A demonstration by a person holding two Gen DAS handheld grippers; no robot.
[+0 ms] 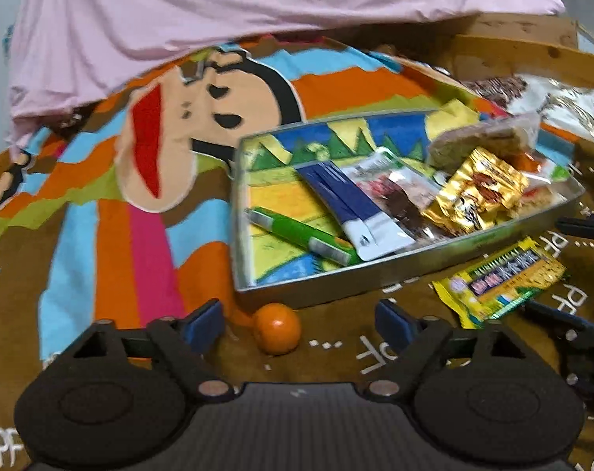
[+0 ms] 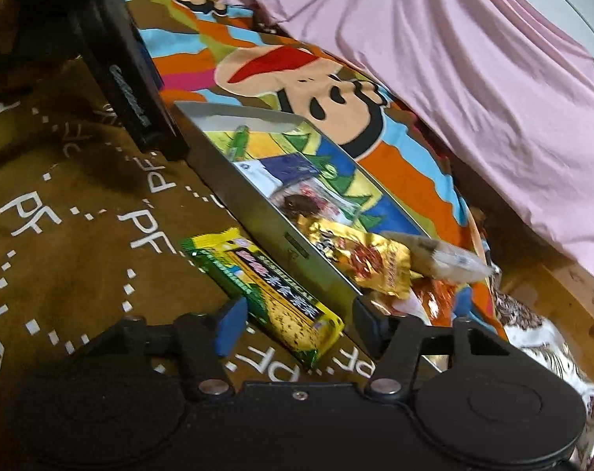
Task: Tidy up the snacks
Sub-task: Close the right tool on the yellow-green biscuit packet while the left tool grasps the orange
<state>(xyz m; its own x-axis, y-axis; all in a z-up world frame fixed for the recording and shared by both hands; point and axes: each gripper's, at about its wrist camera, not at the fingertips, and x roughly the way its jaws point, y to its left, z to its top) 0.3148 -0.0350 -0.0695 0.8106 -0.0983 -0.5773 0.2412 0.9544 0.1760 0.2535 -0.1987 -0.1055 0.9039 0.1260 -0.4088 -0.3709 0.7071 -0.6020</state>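
Roughly, by size:
Bedspread (image 1: 100,235): cartoon print, carries everything.
Metal tray (image 1: 414,265): holds several snack packets.
Yellow-green packet (image 2: 273,298): outside the tray, just beside its wall, long axis along it.
Right gripper (image 2: 297,324): jaws apart, straddling the packet's near end, nearer hand.
Orange (image 1: 277,327): before the tray.
Left gripper (image 1: 300,322): jaws apart, around the orange, not touching.

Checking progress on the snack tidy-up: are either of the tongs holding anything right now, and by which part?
Nothing is held. The left tongs stand open around the orange; the right tongs straddle the yellow snack packet, pads not pressing.
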